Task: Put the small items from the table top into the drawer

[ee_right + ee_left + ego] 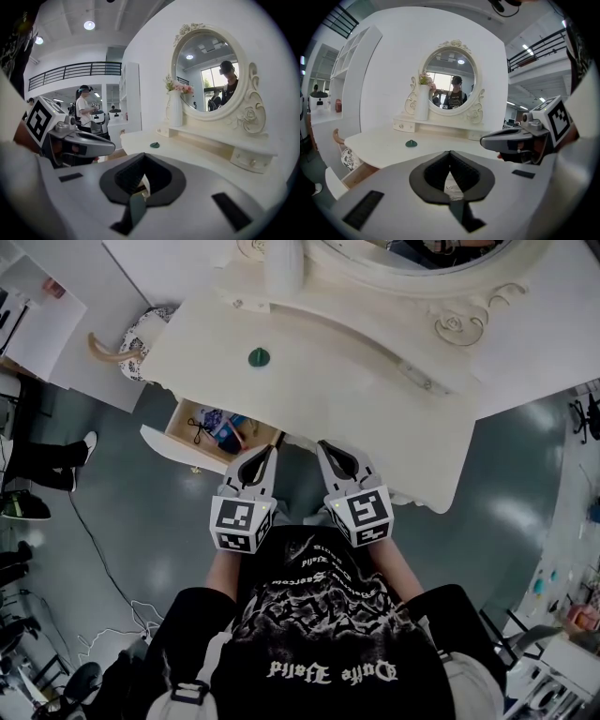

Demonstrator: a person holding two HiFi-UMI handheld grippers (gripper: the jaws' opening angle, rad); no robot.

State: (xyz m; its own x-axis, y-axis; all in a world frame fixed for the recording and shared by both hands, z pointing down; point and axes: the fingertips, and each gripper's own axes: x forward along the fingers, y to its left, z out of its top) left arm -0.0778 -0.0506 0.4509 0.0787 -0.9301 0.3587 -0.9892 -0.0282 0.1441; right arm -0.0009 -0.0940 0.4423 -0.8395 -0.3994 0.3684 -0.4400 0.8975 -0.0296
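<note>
A small dark green item (259,357) lies alone on the white vanity table top (356,381); it also shows as the green item (411,143) and the green item (154,145) in the gripper views. The open drawer (178,442) sticks out under the table's left front, with several small things inside. My left gripper (265,452) is held at the table's front edge beside the drawer, jaws shut with nothing in them (450,153). My right gripper (325,447) is level with it to the right, also shut and empty (143,155). Both are well short of the green item.
A white vase (283,268) with flowers and an oval mirror (452,84) stand at the back of the table, over a shelf with a small closed drawer (251,161). A patterned stool (141,338) sits left of the table. People stand in the background (84,110).
</note>
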